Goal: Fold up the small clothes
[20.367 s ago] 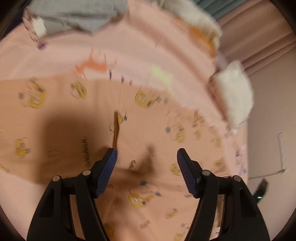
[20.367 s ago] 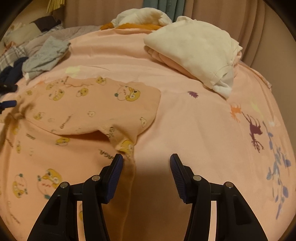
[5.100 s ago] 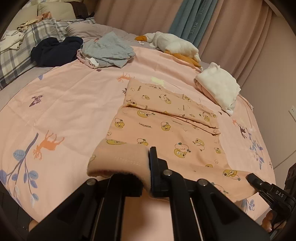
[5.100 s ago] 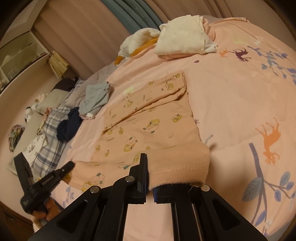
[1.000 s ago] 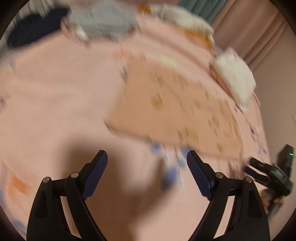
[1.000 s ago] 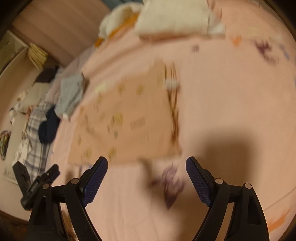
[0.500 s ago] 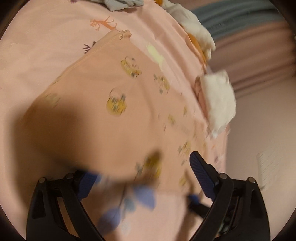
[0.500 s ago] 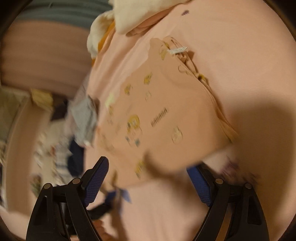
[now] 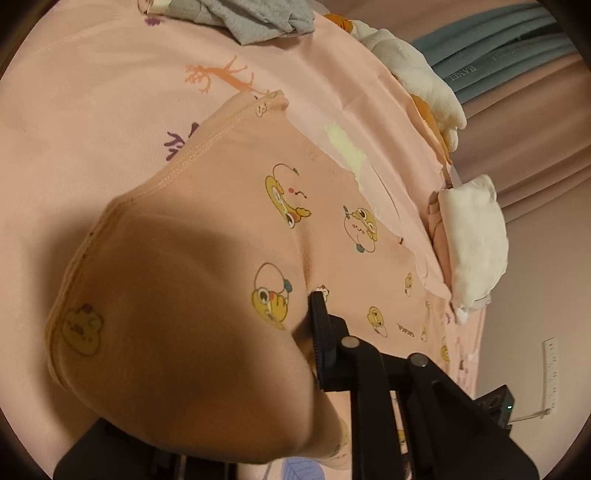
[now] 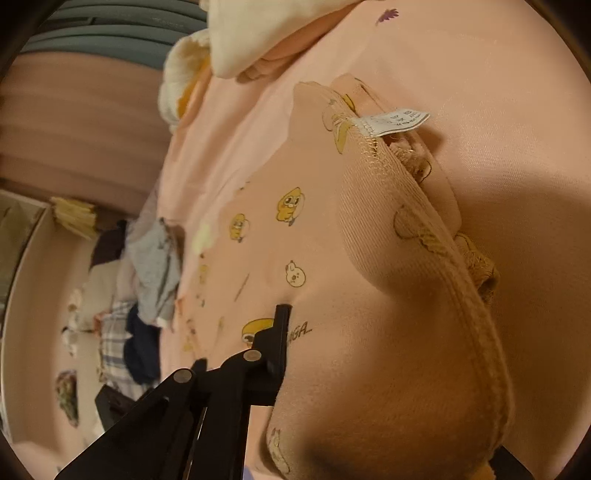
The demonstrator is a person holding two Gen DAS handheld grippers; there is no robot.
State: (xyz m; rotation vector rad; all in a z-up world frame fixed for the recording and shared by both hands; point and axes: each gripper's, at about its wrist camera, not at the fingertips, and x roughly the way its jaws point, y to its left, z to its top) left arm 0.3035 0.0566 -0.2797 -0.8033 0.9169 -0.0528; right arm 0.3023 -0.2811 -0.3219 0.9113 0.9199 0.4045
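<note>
With the left gripper and right gripper each having jaws closed on a near edge of the peach cartoon-print garment, the cloth rises off the bed for folding.

My left claw is biting a bunched fold of the printed garment, which is draping over its left side and spreading ahead across the bed sheet. Ahead and to its right, a folded pile is sitting at the bed's edge; farther ahead, a plush toy is lying before the curtains, with a crumpled top far ahead on the left. My right claw is gripping the garment's other end, the fabric billowing to its right, a sewn label sticking out ahead. Loose clothes are heaping to that claw's left.
</note>
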